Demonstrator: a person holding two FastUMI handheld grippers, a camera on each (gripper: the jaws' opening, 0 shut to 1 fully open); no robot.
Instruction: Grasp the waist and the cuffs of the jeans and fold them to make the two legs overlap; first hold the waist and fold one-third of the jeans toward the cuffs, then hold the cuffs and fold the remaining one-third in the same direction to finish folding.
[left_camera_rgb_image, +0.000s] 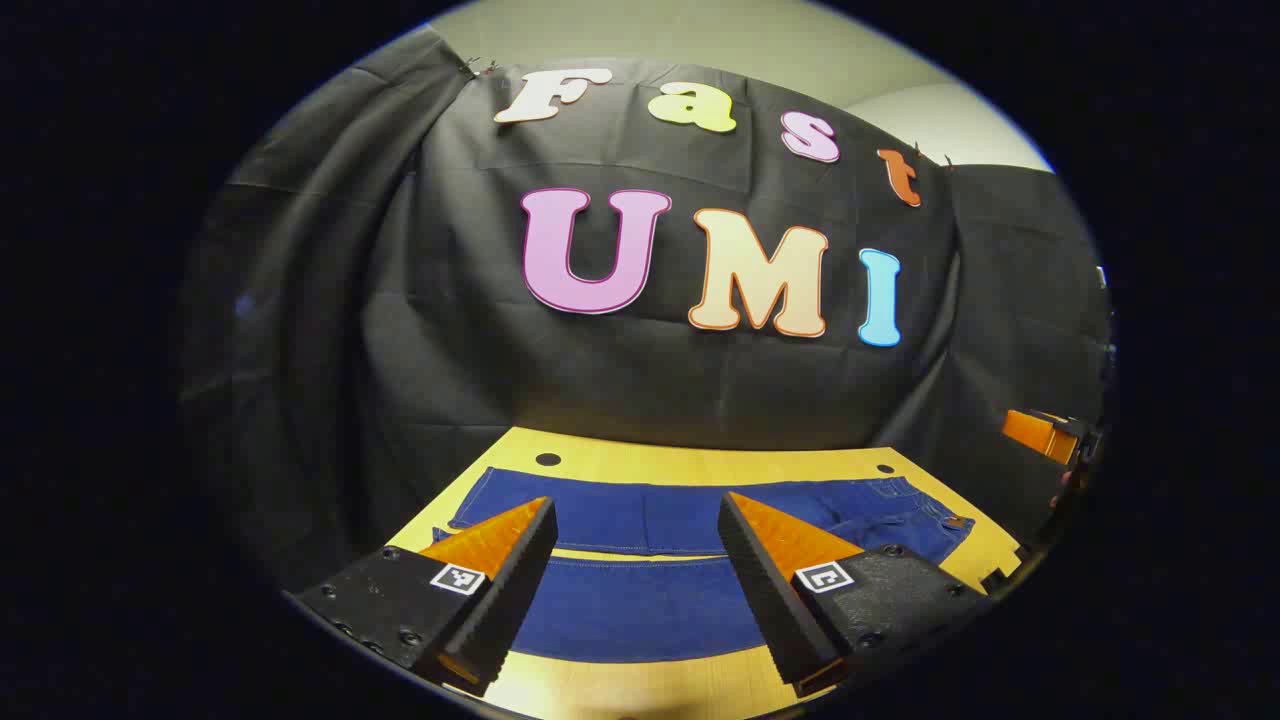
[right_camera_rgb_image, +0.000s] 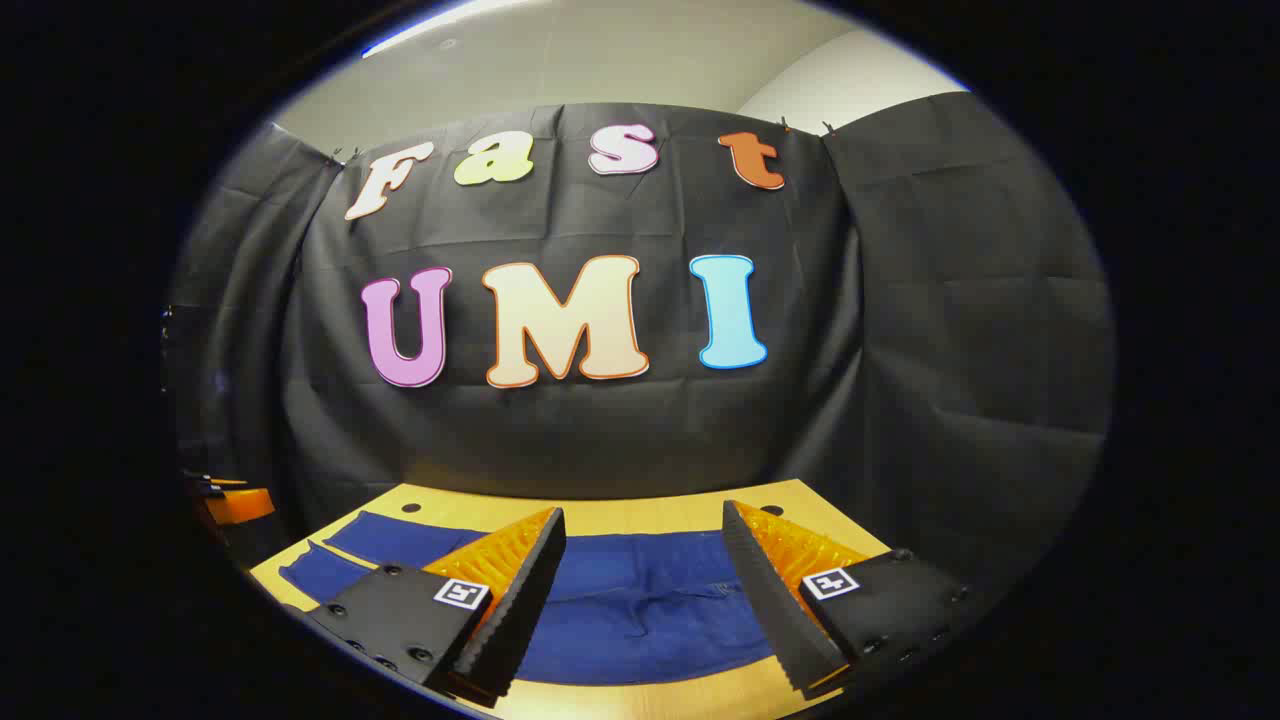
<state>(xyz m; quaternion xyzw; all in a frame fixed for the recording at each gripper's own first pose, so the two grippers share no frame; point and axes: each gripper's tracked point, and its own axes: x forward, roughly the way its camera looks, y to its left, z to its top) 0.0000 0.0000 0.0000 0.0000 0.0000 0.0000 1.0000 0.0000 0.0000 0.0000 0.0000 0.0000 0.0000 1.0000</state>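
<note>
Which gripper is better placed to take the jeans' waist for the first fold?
Right. In the left gripper view the waist lies at the jeans' right end, toward the other gripper. The right gripper hangs open over that end; the left gripper is open above the legs.

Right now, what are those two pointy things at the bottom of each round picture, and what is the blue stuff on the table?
The pointy things are the two fingers of a grabbing tool called a gripper. A person holds one in each hand. A little camera rides on each tool and looks forward between its fingers, so you get one round picture from each hand.

In the left gripper view you see the left gripper, its fingers spread apart with nothing between them. In the right gripper view the right gripper is open and empty too.

The blue stuff is a pair of jeans, lying flat on a yellow wooden table. The two legs lie side by side. In the left gripper view the waist is toward the right. Nothing is being held; the job is folding the jeans.
</note>
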